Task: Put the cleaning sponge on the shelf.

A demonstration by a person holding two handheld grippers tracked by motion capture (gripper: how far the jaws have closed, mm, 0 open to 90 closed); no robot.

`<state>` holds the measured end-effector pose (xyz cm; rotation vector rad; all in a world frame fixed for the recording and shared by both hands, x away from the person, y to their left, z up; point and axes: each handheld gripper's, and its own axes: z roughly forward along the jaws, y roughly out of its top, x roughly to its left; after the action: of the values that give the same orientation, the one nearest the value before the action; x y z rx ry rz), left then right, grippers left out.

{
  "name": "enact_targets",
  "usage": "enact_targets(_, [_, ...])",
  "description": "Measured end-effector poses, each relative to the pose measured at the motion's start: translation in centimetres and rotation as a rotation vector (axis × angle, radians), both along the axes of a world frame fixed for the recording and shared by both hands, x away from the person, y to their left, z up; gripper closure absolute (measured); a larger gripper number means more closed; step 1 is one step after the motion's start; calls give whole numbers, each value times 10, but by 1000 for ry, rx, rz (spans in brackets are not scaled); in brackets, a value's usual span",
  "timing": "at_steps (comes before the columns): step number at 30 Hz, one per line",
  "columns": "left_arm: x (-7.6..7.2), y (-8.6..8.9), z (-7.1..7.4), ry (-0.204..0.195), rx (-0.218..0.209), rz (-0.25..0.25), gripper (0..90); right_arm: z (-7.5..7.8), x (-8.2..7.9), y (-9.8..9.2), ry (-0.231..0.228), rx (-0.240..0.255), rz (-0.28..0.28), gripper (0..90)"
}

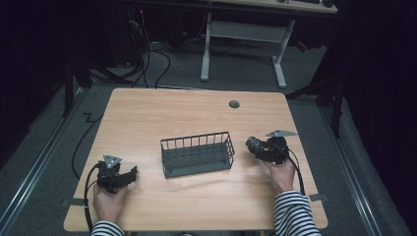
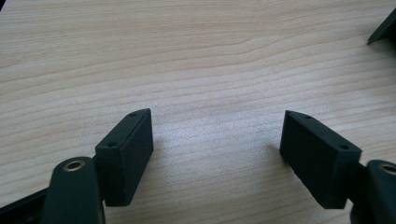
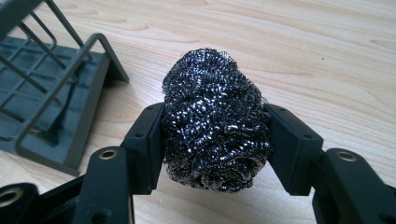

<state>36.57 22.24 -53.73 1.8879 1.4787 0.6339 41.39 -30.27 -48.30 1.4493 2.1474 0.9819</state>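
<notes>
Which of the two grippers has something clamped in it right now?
The right gripper: its jaws squeeze the steel-wool scourer beside the wire basket. The left gripper stands open over bare table.

In the high view the basket (image 1: 197, 154) stands at the middle of the bench (image 1: 196, 113), the left claw (image 1: 133, 173) at the lower left of it, and the right claw (image 1: 252, 143) just right of it, with the scourer (image 3: 215, 119) between its jaws.

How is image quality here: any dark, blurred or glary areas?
High view: table evenly lit, surroundings nearly black. Left gripper view: pale glare on the wood, near jaw bases soft. Right gripper view: steel scourer sharp and glinting, basket slightly soft.
</notes>
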Motion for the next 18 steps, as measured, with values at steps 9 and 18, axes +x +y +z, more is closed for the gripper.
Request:
enact_targets(9, [0, 0, 0, 0, 1, -1, 260, 9, -6, -3, -6, 20, 5, 427])
enact_targets(18, [0, 0, 0, 0, 0, -1, 259, 16, -12, -4, -21, 36, 12, 427])
